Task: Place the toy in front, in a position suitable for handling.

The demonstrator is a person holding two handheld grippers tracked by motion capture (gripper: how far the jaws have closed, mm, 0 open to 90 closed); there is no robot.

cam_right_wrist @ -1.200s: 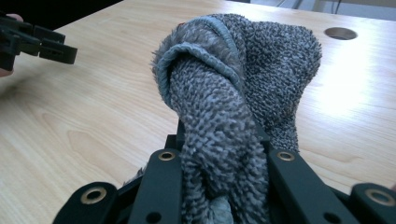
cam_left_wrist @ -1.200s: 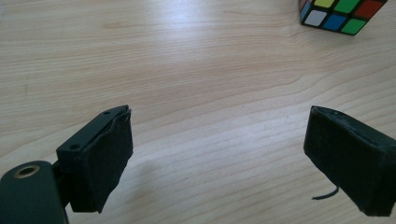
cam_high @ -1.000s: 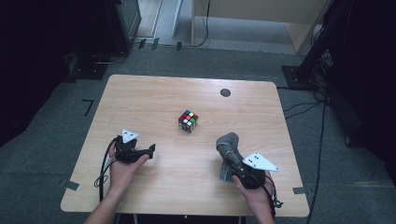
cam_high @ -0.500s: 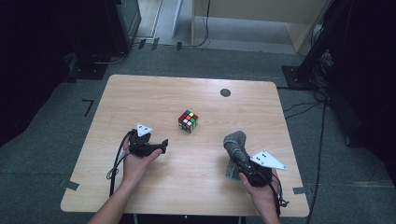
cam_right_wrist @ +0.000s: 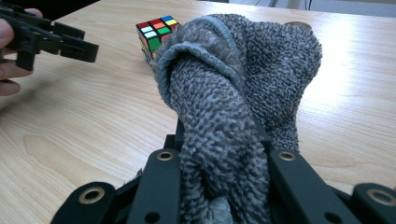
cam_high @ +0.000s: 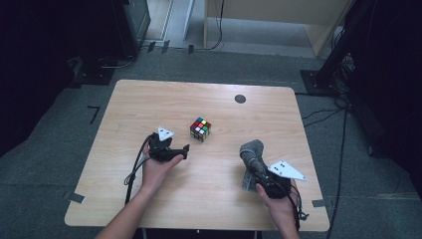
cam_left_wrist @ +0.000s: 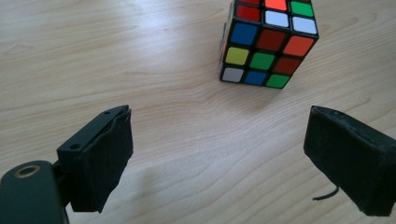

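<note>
On the pale wood-grain table, the left gripper spreads 2 felt-padded jaws wide and empty short of the glossy 3-by-3 cube, while the right gripper pinches a nubby grey towel.

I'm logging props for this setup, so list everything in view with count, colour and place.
Puzzle cube: one, multicoloured with black edges, near the table's middle, just ahead of the left hand-held gripper.
Cloth: one, grey towelling, bunched and clamped in the right hand-held gripper.
Round disc: one, dark, near the table's far edge.
Table: one, light wood, on a grey floor.
Left hand-held gripper: one, black, jaws open, aimed at the cube.
Right hand-held gripper: one, black, shut on the cloth.
</note>
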